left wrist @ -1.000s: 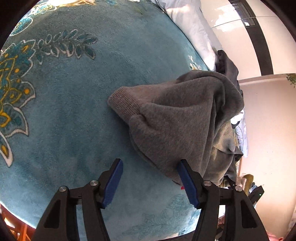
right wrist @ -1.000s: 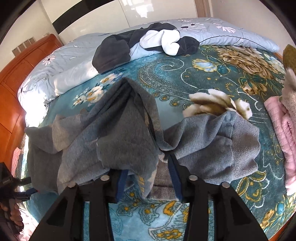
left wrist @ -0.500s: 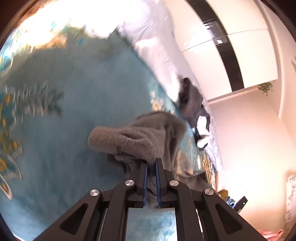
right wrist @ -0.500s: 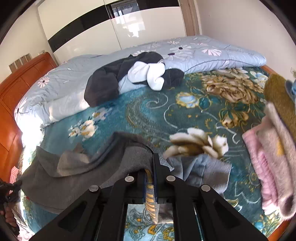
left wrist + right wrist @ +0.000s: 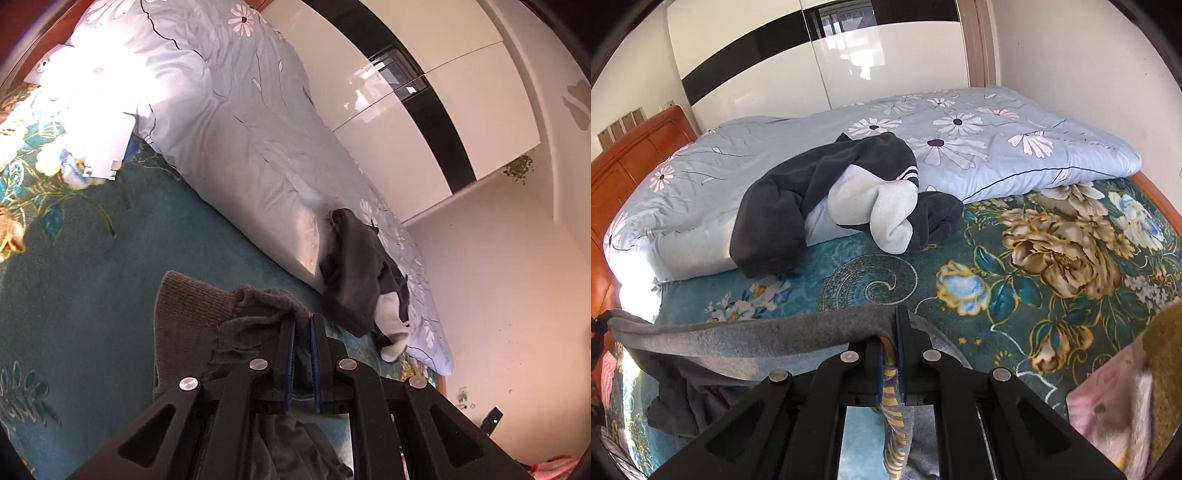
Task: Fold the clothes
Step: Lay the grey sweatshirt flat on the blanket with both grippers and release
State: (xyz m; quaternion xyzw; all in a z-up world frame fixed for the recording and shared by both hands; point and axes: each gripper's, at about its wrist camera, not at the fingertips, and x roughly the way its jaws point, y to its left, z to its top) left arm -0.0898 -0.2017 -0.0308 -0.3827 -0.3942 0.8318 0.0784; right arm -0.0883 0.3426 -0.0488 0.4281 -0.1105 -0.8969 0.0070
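Observation:
A grey sweater hangs lifted above the teal floral blanket, stretched between both grippers. My left gripper is shut on a bunched part of the grey sweater near its ribbed cuff. My right gripper is shut on the sweater's upper edge, and a strip with yellow markings hangs down between its fingers. The rest of the sweater droops to the lower left in the right wrist view.
A dark grey and white garment lies crumpled against the light blue daisy quilt at the back of the bed. Pink and olive clothes sit at the right edge. An orange wooden headboard stands left, white wardrobe doors behind.
A second ago both grippers stood open over the sweater on the blanket. They have since shut on it and lifted it, spreading it between them.

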